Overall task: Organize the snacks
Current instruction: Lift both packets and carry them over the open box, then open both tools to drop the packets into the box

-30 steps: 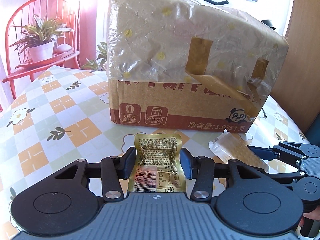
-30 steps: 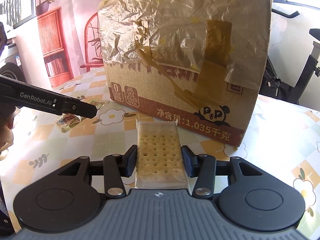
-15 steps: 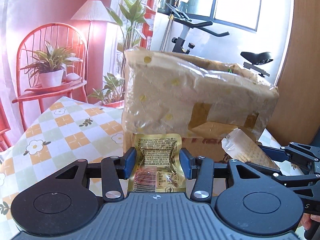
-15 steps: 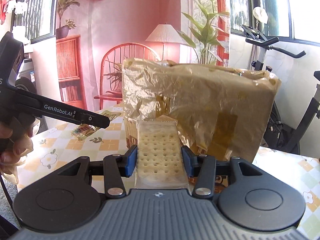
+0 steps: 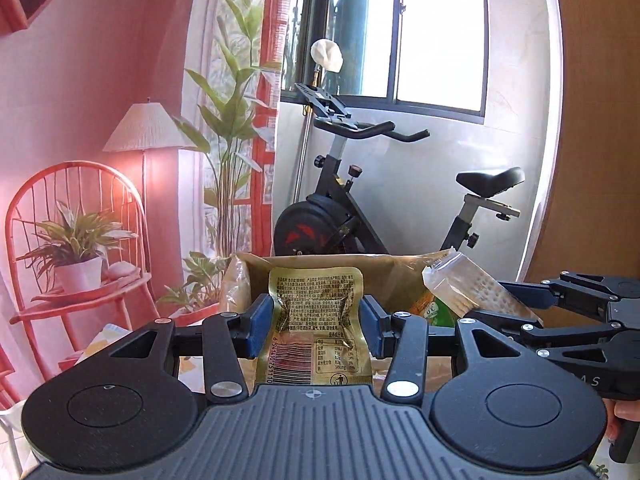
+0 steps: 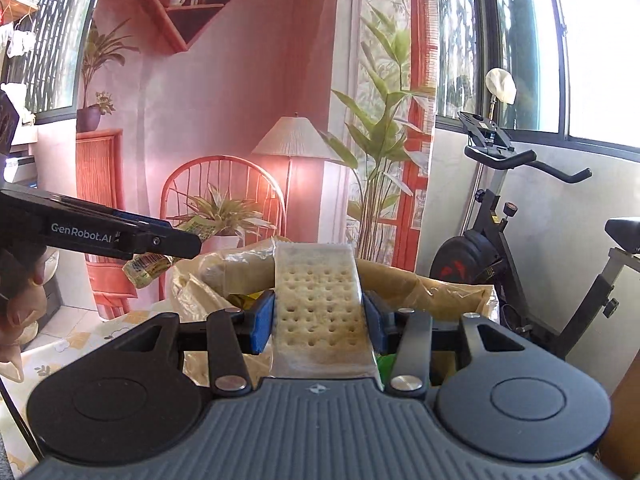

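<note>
Snacks poised above the open cardboard box (image 5: 320, 264): the left gripper (image 5: 316, 326) clamps a gold sachet (image 5: 316, 320), the right gripper (image 6: 320, 320) a cracker pack (image 6: 320, 300). Best carried past the rim and released low; the box's contents are barely visible.

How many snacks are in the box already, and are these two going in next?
Some are in: a green packet shows inside the cardboard box; the count is hidden. In hand: the left gripper clamps a gold pouch, the right gripper a cracker pack, both at the rim. Left: probably dropping both in.
</note>
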